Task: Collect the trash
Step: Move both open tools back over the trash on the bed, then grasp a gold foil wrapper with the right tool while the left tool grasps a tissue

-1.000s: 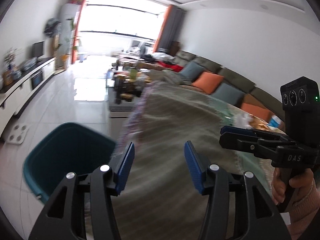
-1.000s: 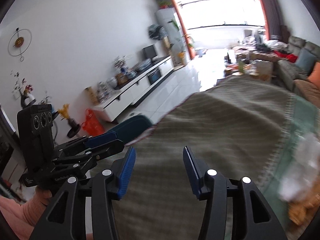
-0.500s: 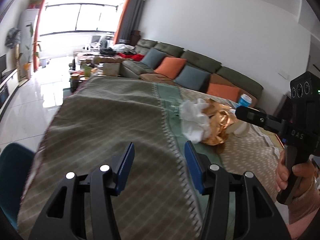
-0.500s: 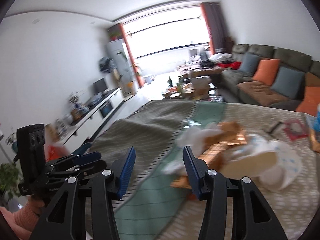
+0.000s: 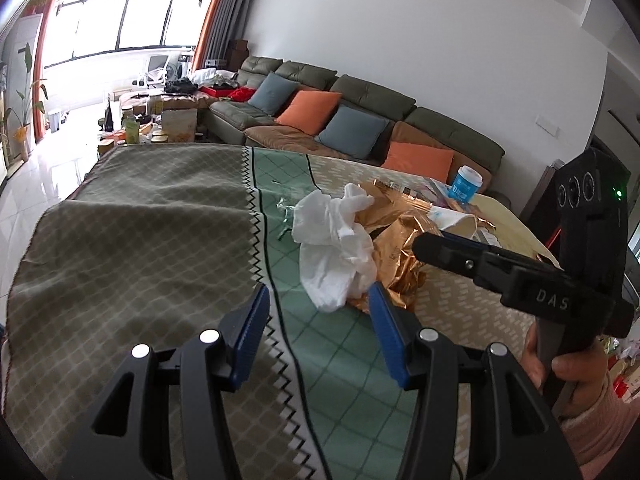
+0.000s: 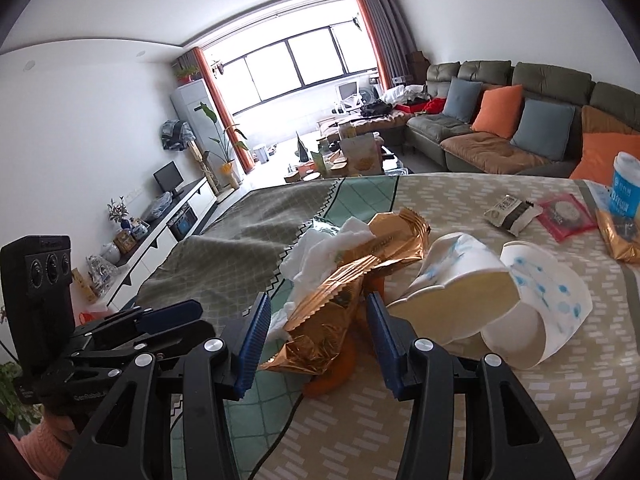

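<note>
Gold wrapper, one white tissue, two paper cups — both grippers agape, empty.

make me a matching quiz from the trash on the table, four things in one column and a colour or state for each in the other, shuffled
Things:
1. tissue
2. foil wrapper
3. paper cups
4. lidded cup

Descriptions:
a. blue and white, standing upright
b. shiny copper-gold, crinkled
c. plain white, crumpled
d. white with blue dots, squashed and lying on their sides

Pairs: 1-c, 2-b, 3-d, 4-a
</note>
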Tool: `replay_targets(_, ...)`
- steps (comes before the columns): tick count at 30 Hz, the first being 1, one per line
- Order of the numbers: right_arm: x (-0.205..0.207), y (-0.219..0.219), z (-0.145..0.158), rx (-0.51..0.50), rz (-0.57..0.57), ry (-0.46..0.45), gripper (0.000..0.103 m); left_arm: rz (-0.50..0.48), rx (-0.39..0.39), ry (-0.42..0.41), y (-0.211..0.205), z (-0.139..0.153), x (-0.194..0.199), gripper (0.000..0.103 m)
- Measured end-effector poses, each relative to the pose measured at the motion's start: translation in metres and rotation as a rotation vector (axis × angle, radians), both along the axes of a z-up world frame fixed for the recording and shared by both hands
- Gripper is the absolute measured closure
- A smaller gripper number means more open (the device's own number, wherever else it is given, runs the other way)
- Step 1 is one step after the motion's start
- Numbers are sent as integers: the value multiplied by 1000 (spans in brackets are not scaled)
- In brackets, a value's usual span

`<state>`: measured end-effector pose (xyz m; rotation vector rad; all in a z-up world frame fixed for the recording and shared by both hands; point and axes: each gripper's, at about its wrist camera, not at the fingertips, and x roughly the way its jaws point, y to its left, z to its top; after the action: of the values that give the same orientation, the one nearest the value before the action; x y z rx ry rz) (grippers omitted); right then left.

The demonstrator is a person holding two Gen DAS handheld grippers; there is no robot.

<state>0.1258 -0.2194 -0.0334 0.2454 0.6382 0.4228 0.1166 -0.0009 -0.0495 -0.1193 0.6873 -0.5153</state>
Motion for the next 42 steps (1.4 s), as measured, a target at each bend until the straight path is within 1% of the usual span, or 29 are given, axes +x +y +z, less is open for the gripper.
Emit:
replay_targets(1,1,-1,-1,2,3,3,56,-4,0,5,-2,-1,3,50)
replay_targets(2,2,-2,-2,5,5,7,62,-6,0,10,-4,-1,6,50)
replay_targets(3,3,-4,-3,8,5,11,66,-7,-1,15,-4,-1,8,50)
replay_targets(5,2,-8,-5,25,9,22,71,-16,-3,23,-8,-1,12,50)
replay_targets(7,0,-12,-6,31,12,23,72,-22,-1,27,-12,-2,17,50)
replay_targets(8,-2,-14,-6,30,14,20,77,-28,-3,30,-14,-2,20,50)
replay_targets(9,-4,-16,-6,30,17,17,85,-33,-2,32,-17,-2,22,50)
replay_targets(10,-5,-16,-5,32,21,18,89,-38,0,35,-19,-2,24,50)
replay_targets(12,-7,-20,-5,41,25,17,92,-51,4,42,-25,-3,29,50)
replay_targets(15,-11,-23,-4,51,28,14,94,-60,13,53,-33,-4,35,50)
replay_targets(19,-15,-27,-3,69,38,12,96,-63,45,78,-42,-10,44,50)
replay_targets(24,-15,-34,-5,85,35,17,96,-60,72,111,-50,-15,53,52)
replay_targets(27,-15,-33,-7,93,39,19,96,-63,69,130,-53,-18,57,63)
replay_targets(29,-15,-34,-7,98,41,21,96,-64,64,141,-53,-20,57,68)
replay_targets(31,-15,-35,-8,105,45,22,96,-65,58,147,-51,-21,58,81)
replay_targets(34,-16,-37,-7,112,49,21,97,-56,49,130,-49,-19,55,91)
replay_targets(42,-22,-40,2,156,72,5,99,-35,12,64,-29,-2,32,93)
